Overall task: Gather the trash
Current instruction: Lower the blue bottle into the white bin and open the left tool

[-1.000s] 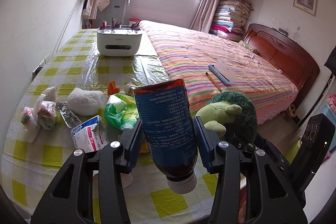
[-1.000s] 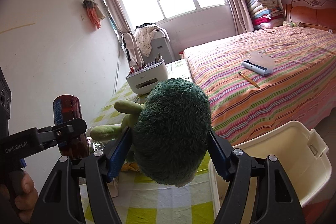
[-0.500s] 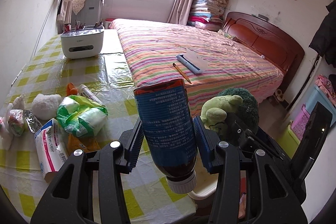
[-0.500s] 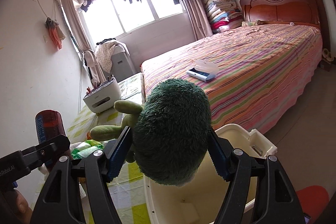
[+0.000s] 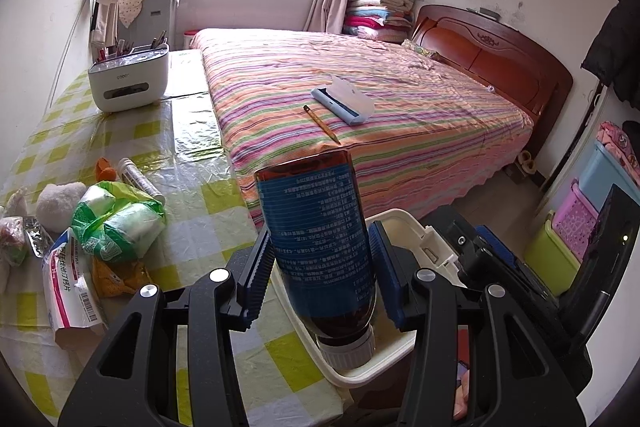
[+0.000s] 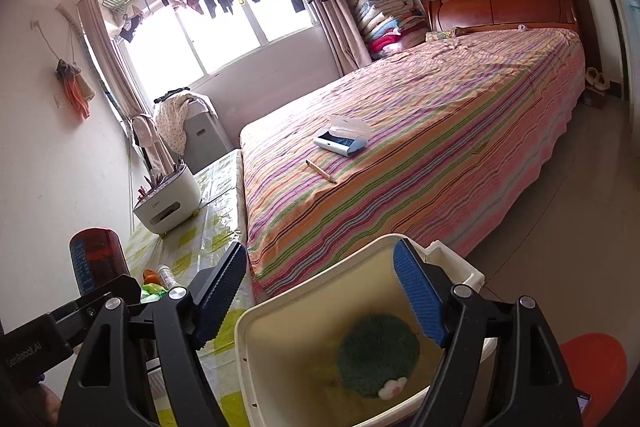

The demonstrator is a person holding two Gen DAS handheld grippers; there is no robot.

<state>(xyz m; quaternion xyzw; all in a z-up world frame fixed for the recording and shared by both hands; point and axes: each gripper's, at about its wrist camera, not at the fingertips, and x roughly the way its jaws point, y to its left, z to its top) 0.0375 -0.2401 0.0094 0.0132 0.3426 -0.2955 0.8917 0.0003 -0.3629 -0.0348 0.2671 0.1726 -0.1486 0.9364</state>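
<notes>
My left gripper (image 5: pixel 320 267) is shut on a brown bottle (image 5: pixel 316 235) with a blue label, held cap-down over the rim of the cream bin (image 5: pixel 404 223). The bottle also shows at the left of the right wrist view (image 6: pixel 96 259). My right gripper (image 6: pixel 320 291) is open and empty above the cream bin (image 6: pixel 280 311). A green plush toy (image 6: pixel 378 355) lies on the bin's bottom. More trash sits on the checked table: a green plastic bag (image 5: pixel 120 223), a white medicine packet (image 5: pixel 72 283), a white tube (image 5: pixel 140 181).
A white organiser box (image 5: pixel 128 79) stands at the table's far end. The striped bed (image 5: pixel 360 119) carries a pencil (image 5: pixel 320 123) and a blue case (image 5: pixel 342 101). Coloured storage boxes (image 5: pixel 576 227) stand at the right. A red object (image 6: pixel 596 363) lies by the bin.
My right gripper opened and let go of the green plush toy, which now lies in the bin. My left gripper swung right with the bottle, to over the bin's rim.
</notes>
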